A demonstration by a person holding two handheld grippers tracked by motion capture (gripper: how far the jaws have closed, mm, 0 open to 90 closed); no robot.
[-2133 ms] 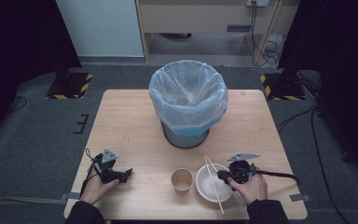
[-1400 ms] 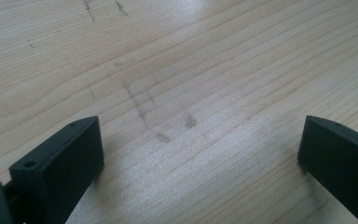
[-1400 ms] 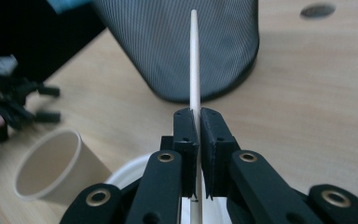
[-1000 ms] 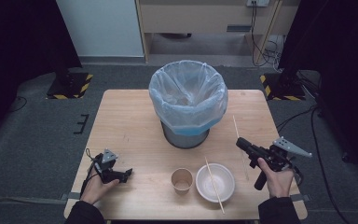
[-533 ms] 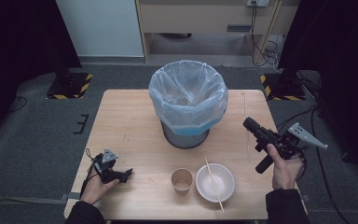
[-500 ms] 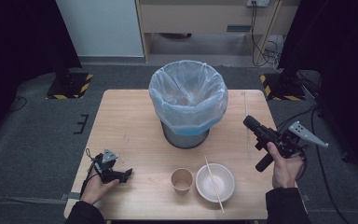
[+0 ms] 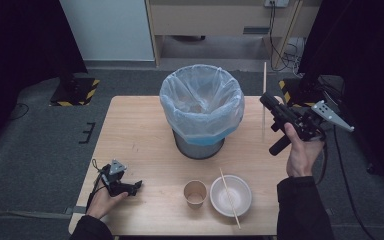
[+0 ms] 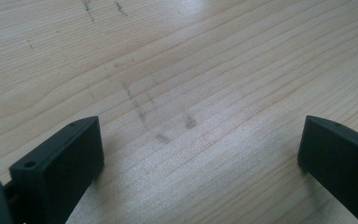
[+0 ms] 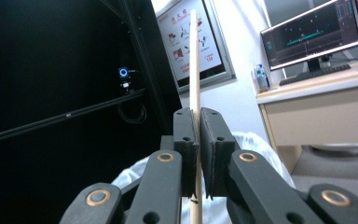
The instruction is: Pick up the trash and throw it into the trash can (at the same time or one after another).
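Right gripper [image 9: 197, 140] clamped on upright chopstick [image 9: 195, 60]; left gripper [image 8: 200, 154] jaws apart, seemingly empty

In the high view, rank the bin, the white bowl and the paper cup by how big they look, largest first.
1. Bin, with its blue liner: plainly the largest.
2. White bowl, with a chopstick lying across it.
3. Paper cup: smallest.
Bowl and cup sit side by side, so nearness does not skew that pair.

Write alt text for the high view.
A person's right gripper, raised beside a bin lined with a blue bag, holds one chopstick upright. The left gripper rests on the wooden table; near the front edge are a paper cup and a white bowl with a second chopstick across it.
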